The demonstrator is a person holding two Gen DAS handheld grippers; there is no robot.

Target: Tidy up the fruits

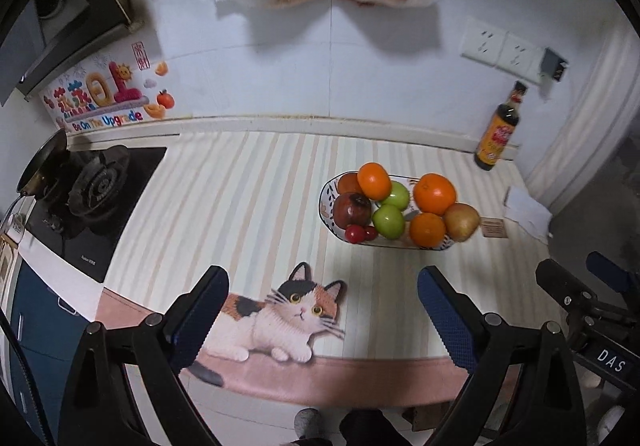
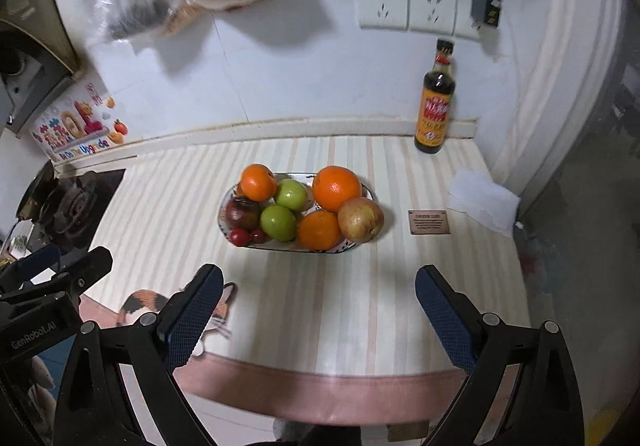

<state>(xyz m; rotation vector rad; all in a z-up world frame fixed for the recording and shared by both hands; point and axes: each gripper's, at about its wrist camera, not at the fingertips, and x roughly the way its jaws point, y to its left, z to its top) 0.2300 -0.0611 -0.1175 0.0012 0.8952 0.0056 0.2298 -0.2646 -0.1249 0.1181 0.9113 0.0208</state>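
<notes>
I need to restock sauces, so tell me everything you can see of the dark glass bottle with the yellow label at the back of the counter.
The dark glass bottle with the yellow label stands upright at the counter's back right, close to the white wall below the sockets. It has a slim neck with a black and gold cap, dark liquid reaching its shoulder, and red print too small to read. Nothing touches it apart from the striped mat beneath.

The left gripper (image 1: 322, 310) fills the lower part of its wrist view, jaws spread wide with nothing between them. The right gripper (image 2: 319, 310) matches it, pitched downward, jaws wide and empty.
</notes>
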